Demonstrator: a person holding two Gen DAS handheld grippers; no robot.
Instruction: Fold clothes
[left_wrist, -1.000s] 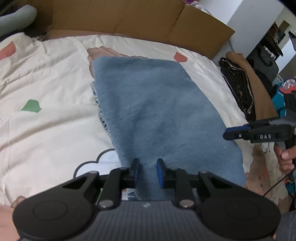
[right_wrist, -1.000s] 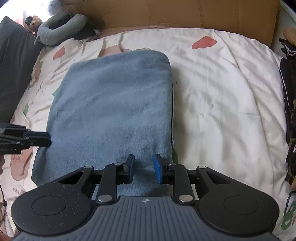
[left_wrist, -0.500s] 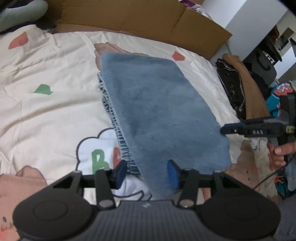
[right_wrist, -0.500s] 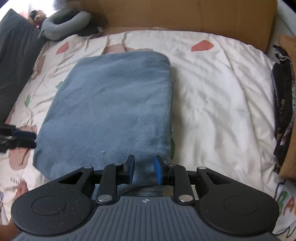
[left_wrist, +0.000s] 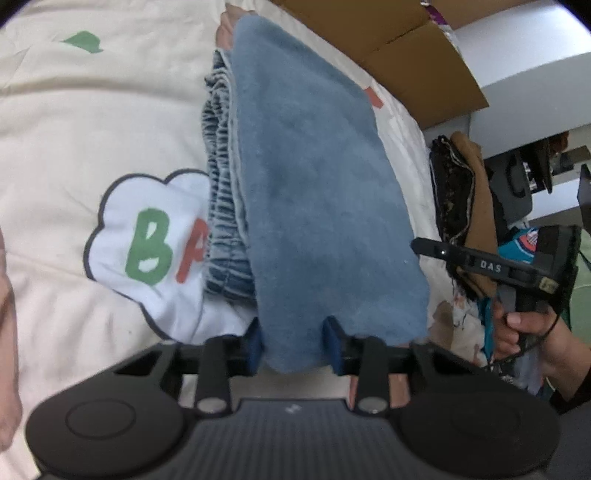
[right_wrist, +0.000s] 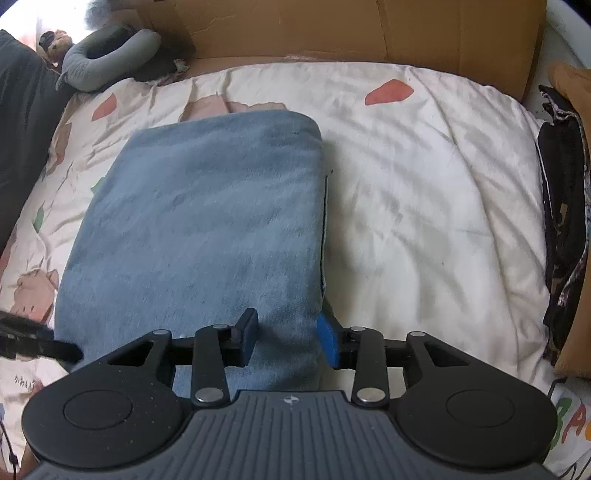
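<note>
- At the near edge, a corner of the folded blue garment (left_wrist: 314, 192) is enclosed by the left gripper (left_wrist: 293, 347); its jaws are closing, the cloth lies between the blue pads, and a grasp appears to be made there.
- On the right side, the near right corner of the same garment (right_wrist: 199, 236) is straddled by the right gripper (right_wrist: 286, 341); its jaws are opening, cloth sits between them, and the pads are seen clear of it, so that corner is judged released.
- The garment is laid flat in the middle of the printed bedsheet (right_wrist: 424, 192), with an elastic waistband (left_wrist: 221, 177) exposed along its left side.
- The step in hand is judged to be a re-grip of the near edge for another fold; a firm hold with both grippers would be called for next, followed by a lift toward the far end.
- Against the earlier frames, the left gripper is seen lower and rolled, and the right jaws wider.
- Farthest off, a cardboard panel (right_wrist: 332, 29) is stood behind the bed.
</note>
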